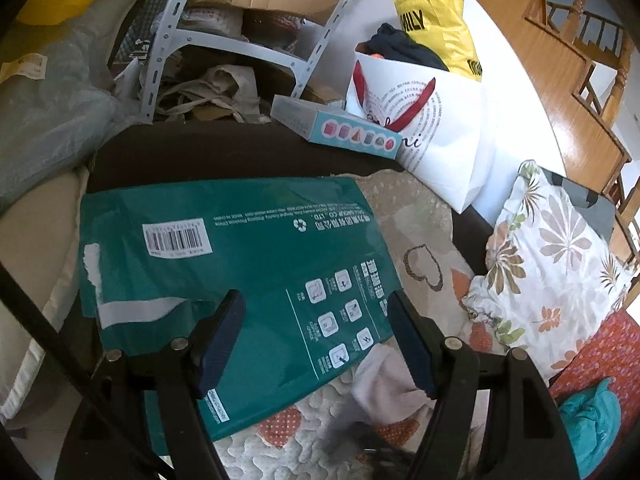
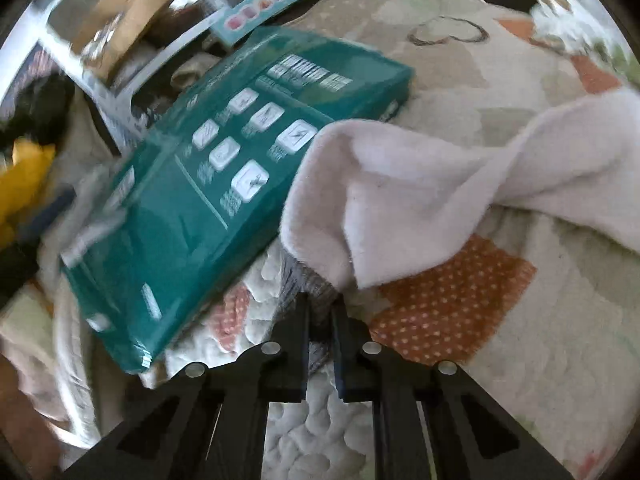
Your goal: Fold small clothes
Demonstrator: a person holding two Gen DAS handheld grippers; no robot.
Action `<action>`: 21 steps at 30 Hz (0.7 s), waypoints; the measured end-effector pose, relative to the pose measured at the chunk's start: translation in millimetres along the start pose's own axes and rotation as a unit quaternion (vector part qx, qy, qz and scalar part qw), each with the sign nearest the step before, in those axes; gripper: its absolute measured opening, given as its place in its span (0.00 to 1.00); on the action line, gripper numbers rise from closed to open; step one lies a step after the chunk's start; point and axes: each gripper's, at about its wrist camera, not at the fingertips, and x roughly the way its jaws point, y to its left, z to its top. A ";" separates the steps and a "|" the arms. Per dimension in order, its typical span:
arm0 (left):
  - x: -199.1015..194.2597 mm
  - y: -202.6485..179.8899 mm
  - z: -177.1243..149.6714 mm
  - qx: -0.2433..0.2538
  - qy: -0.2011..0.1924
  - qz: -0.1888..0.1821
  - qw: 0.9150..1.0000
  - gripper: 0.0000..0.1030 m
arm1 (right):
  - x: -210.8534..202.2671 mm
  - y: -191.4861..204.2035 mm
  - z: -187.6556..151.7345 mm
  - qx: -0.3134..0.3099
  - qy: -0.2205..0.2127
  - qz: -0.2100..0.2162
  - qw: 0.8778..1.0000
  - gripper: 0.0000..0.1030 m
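Left hand-held gripper (image 1: 316,340): mine, jaws apart over the box (image 1: 240,264), holding nothing.
Right hand-held gripper (image 2: 320,312): clenched on the sock's (image 2: 420,200) grey edge.
Sock: on the quilt (image 2: 520,320), overlapping the box.

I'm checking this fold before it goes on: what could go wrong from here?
1. The right tongs are shut on a grey edge of the white fleece garment; so small a pinch may slip when pulled.
2. The garment lies against the green box, so a pull may drag over the box or shift it.
3. The left tongs hang open over the box, not on the cloth, so that side is unsupported.
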 end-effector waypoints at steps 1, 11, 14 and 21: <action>0.7 -1.5 -0.9 0.000 0.002 -0.003 1.000 0.70 | -18.8 -4.1 1.8 -0.006 -0.010 -0.008 1.000 0.10; 3.8 -65.8 -38.7 0.088 0.037 -0.044 0.994 0.70 | -241.3 -107.4 -30.2 -0.043 -0.040 -0.185 0.981 0.10; 6.0 -93.7 -57.4 0.122 0.051 -0.060 0.989 0.70 | -285.6 -171.6 -46.6 0.007 -0.030 -0.281 0.959 0.10; 14.9 -148.2 -98.5 0.177 0.090 -0.089 0.976 0.70 | -334.6 -283.8 -86.0 0.131 -0.033 -0.442 0.887 0.31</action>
